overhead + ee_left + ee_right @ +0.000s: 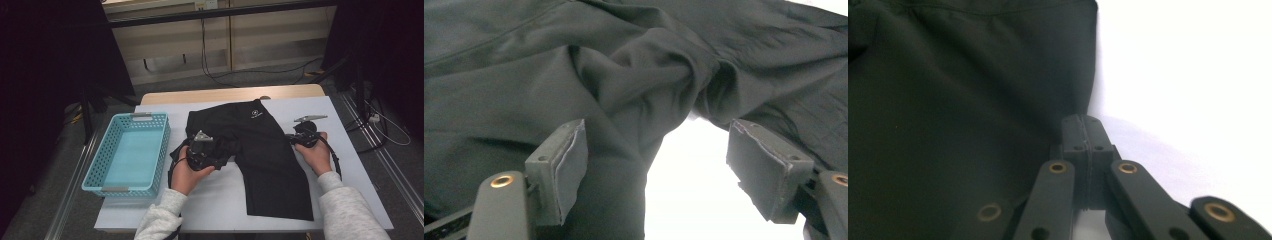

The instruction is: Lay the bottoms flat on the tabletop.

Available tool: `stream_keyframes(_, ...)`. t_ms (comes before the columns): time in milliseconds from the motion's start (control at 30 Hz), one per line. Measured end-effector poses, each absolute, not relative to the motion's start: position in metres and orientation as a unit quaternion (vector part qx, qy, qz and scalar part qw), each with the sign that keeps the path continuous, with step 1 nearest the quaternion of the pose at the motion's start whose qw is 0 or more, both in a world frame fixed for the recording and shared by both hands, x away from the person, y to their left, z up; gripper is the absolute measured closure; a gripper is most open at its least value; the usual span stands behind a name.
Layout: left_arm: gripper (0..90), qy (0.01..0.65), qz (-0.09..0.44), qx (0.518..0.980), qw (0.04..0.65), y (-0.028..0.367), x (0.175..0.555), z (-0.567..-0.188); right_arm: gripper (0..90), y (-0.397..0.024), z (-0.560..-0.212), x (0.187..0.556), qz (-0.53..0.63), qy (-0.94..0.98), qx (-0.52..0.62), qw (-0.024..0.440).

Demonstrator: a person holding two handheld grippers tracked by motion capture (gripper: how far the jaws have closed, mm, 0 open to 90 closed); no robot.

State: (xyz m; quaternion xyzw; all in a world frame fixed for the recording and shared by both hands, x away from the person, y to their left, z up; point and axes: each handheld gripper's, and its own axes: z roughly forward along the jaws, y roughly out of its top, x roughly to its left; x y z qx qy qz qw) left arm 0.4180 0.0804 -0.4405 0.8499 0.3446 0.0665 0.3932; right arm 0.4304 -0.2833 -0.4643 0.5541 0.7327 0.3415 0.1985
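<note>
With my right gripper (1083, 131) clenched at the shorts' (260, 150) side edge, whether pinching cloth I cannot tell, I should close the released left gripper (656, 165) squarely on the bunched leg before folding.

In the high view the left gripper (206, 150) covers part of the bunched shorts (260, 150), so its jaws are hidden there. The right gripper (300, 137) is too small there to read its jaw tips. In the right gripper view the pads (1083, 131) press flat together at the shorts' edge; whether cloth sits between them cannot be told. The left gripper view cuts off both jaw arms at the bottom edge. The person's sleeves (345, 210) run off the frame bottom.
</note>
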Motion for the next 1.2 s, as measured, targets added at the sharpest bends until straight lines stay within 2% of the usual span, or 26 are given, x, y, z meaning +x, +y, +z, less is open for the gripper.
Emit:
stream_keyframes(933, 24.7, 0.350, 0.067, 0.850, 0.388, 0.083, 0.420, -0.442, 90.0, -0.334, -0.463, 0.411, 0.325, 0.718, 0.576, 0.216)
stream_keyframes(1000, 24.7, 0.350, 0.063, 0.851, 0.386, 0.083, 0.421, -0.442, 85.5, -0.332, -0.462, 0.411, 0.318, 0.724, 0.571, 0.222)
stream_keyframes(1067, 24.7, 0.352, 0.066, 0.850, 0.386, 0.084, 0.421, -0.443, 74.7, -0.329, -0.462, 0.413, 0.310, 0.727, 0.565, 0.235)
stream_keyframes(1133, 24.6, 0.352, 0.066, 0.849, 0.387, 0.085, 0.421, -0.443, 74.2, -0.326, -0.462, 0.418, 0.320, 0.727, 0.562, 0.231)
stream_keyframes(1200, 24.6, 0.352, 0.065, 0.850, 0.387, 0.086, 0.422, -0.442, 66.9, -0.322, -0.462, 0.424, 0.317, 0.726, 0.562, 0.237)
